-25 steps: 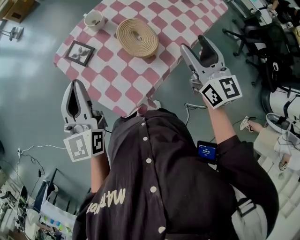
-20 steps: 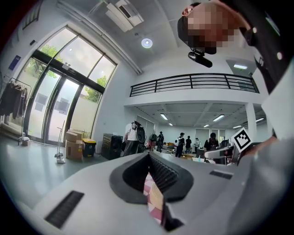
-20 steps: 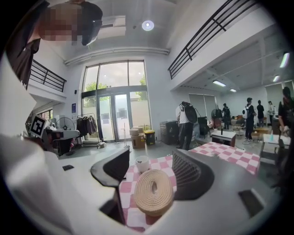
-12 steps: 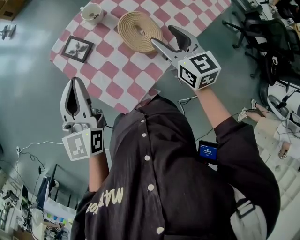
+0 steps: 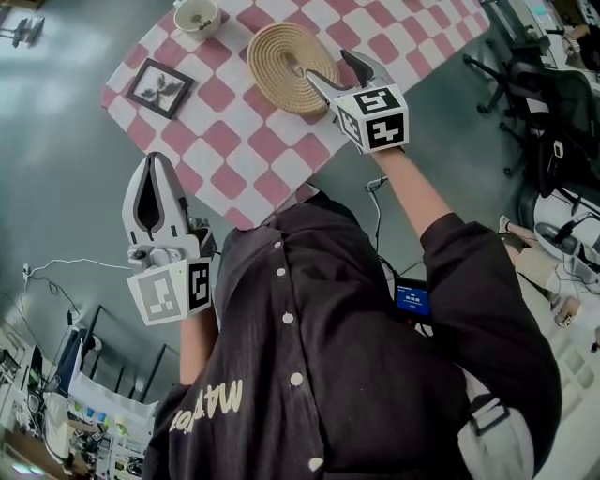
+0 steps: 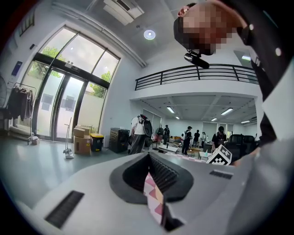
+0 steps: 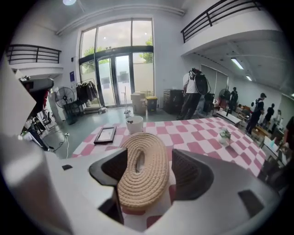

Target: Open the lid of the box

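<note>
The box is a flat oval container of coiled rope [image 5: 281,66] with a slot in its lid, on the pink-and-white checked table [image 5: 234,141]. My right gripper [image 5: 330,67] hangs tilted down over the box's near right rim. Its jaws have just been opening and stand wide. In the right gripper view the rope box [image 7: 142,183] lies just ahead, framed by the right gripper [image 7: 148,165], whose pads are clear of it. My left gripper [image 5: 155,169] is off the table's near corner, over the floor, tips together and holding nothing. The left gripper [image 6: 149,158] points across the room.
A white cup [image 5: 197,16] and a dark picture frame [image 5: 159,87] sit at the table's far left. A small plant [image 7: 224,136] stands on the table to the right. Office chairs [image 5: 553,103] stand to the right, and a cable [image 5: 56,267] runs over the floor.
My right gripper has come down and to the left, from beside the table to over the rope box, tipping its jaws downward. The left gripper has hardly shifted.
</note>
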### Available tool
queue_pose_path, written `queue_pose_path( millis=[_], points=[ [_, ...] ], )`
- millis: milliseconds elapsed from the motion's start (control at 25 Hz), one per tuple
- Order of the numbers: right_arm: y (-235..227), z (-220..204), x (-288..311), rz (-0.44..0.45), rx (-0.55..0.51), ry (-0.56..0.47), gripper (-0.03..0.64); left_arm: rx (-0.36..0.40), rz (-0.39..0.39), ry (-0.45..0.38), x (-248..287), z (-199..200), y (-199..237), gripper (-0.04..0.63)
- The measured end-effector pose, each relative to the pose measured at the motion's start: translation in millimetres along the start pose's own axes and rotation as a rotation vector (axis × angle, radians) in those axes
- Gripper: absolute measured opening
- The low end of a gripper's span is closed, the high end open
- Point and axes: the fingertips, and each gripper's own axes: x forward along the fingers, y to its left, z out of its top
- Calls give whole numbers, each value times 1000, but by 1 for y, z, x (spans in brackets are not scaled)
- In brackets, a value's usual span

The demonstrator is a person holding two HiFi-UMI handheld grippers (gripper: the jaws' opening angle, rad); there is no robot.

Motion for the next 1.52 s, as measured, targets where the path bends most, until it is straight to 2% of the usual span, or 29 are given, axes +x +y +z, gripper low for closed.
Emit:
queue_pose_path(
  millis=[520,1000,1360,1520],
  points=[
    [-14,-28,62,7,-41,167,311,-20,35,52,13,-17,2,11],
    [-19,-46,87,-36,-69,304,305,-37,26,91,22,-32,-7,11],
    [-20,-54,97,-67,-81,402,328,-47,28,105,21,-36,-10,11],
    [-19,-52,101,-65,-88,395,325,-57,36,112,19,-39,-8,11]
  ],
)
